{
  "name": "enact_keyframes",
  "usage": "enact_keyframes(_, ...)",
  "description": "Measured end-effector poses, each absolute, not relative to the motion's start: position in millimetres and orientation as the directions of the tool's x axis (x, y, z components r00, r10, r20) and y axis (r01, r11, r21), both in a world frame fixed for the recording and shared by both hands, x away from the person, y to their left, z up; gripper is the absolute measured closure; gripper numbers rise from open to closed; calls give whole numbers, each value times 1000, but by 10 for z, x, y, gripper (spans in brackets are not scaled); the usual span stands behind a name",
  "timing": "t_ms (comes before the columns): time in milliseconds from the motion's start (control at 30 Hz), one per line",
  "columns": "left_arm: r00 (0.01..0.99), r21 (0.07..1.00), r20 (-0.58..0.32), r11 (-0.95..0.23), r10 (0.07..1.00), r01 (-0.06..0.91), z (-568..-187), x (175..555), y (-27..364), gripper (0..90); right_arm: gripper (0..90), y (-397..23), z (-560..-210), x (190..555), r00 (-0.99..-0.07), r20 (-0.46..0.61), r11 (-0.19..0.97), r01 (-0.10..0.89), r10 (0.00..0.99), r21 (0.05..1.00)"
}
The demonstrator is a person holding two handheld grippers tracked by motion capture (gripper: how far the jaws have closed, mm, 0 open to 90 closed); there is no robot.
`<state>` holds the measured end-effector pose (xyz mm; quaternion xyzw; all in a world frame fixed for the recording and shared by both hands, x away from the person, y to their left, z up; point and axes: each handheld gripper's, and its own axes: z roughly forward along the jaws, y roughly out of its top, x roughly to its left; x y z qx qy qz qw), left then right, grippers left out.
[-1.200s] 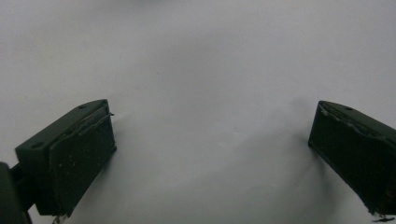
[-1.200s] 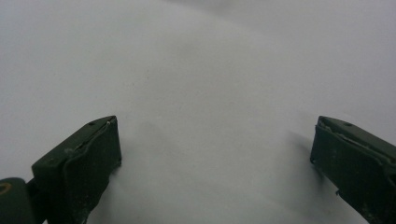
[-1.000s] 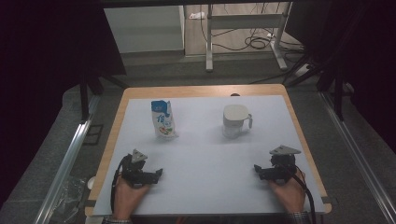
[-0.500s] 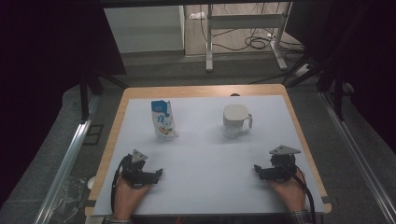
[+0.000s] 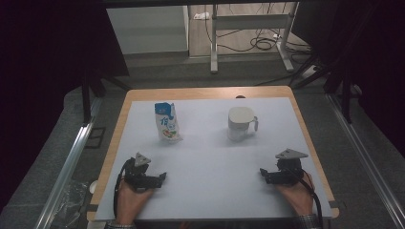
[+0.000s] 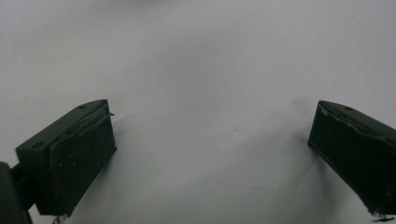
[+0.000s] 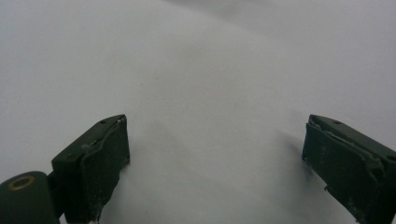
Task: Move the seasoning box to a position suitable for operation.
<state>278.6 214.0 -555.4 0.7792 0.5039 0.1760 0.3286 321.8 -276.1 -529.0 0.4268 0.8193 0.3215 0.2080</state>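
Observation:
A blue and white carton (image 5: 167, 121) with a printed front stands upright at the back left of the white mat (image 5: 210, 157). At the back right stands a white lidded jug (image 5: 240, 122), its handle to the right. My left gripper (image 5: 160, 178) rests low on the mat at the front left, held by a hand, open, with bare mat between its jaws (image 6: 212, 154). My right gripper (image 5: 264, 173) rests at the front right, also open over bare mat (image 7: 215, 154). Both point toward the mat's middle, well short of the carton and jug.
The mat lies on a wooden table (image 5: 119, 143) whose edge shows at left, back and right. Metal rails (image 5: 67, 167) run along both sides on the floor. Desk legs and cables (image 5: 258, 43) stand beyond the table's far edge.

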Motion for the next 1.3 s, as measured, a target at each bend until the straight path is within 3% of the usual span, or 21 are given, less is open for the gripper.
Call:
enact_keyframes(533,430,690,-56,-276,901,669,-5554,2786,2140,3,104,-2779,-5102,3219,-554,20,337,534,832,775)
enact_keyframes(900,430,690,-56,-276,901,669,-5554,2785,2140,3,147,-2683,-4973,3307,-582,-8,348,476,813,808)
enact_keyframes(1000,430,690,-56,-276,901,669,-5554,2785,2140,3,255,-2659,-4938,3335,-619,-7,357,445,785,821)
enact_keyframes(1300,430,690,-56,-276,901,669,-5554,2785,2140,3,231,-2587,-4858,3432,-606,-44,370,425,794,826)
